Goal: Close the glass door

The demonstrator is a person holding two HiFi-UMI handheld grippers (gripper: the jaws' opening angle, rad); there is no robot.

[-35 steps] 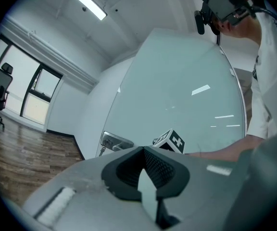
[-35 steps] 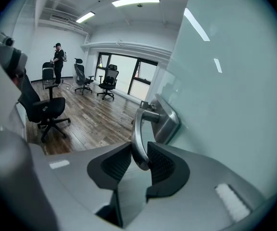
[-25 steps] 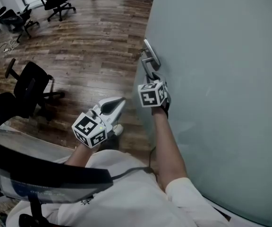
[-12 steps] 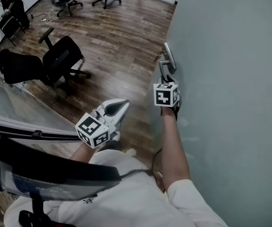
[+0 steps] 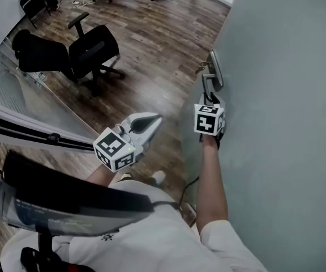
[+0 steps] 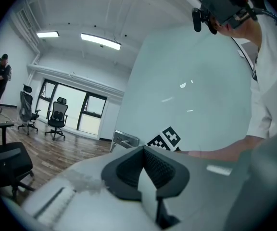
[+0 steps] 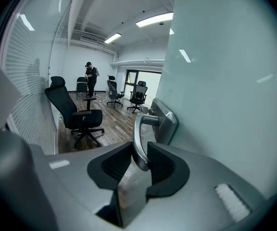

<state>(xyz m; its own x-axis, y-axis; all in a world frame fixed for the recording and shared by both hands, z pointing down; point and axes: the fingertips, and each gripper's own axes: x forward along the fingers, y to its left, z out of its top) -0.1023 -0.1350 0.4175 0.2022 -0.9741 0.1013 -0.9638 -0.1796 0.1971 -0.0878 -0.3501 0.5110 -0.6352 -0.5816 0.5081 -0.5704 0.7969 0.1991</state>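
Observation:
The frosted glass door (image 5: 287,95) fills the right side of the head view. Its metal lever handle (image 5: 210,83) stands out from the door's left edge. My right gripper (image 5: 210,98) is shut on that lever; in the right gripper view the lever's end (image 7: 139,146) sits pinched between the dark pads (image 7: 161,163). My left gripper (image 5: 153,120) hovers over the wooden floor, left of the door and apart from it. Its jaws are shut with nothing between them, as the left gripper view (image 6: 144,163) shows.
Black office chairs (image 5: 86,52) stand on the wooden floor at the upper left. A glass partition with a dark rail (image 5: 33,130) runs across the left. A person (image 7: 90,79) stands far back in the room among more chairs (image 7: 138,94).
The door edge with its handle and my right gripper have shifted right and up in the head view. The left gripper followed. The glass partition at the left has come into view.

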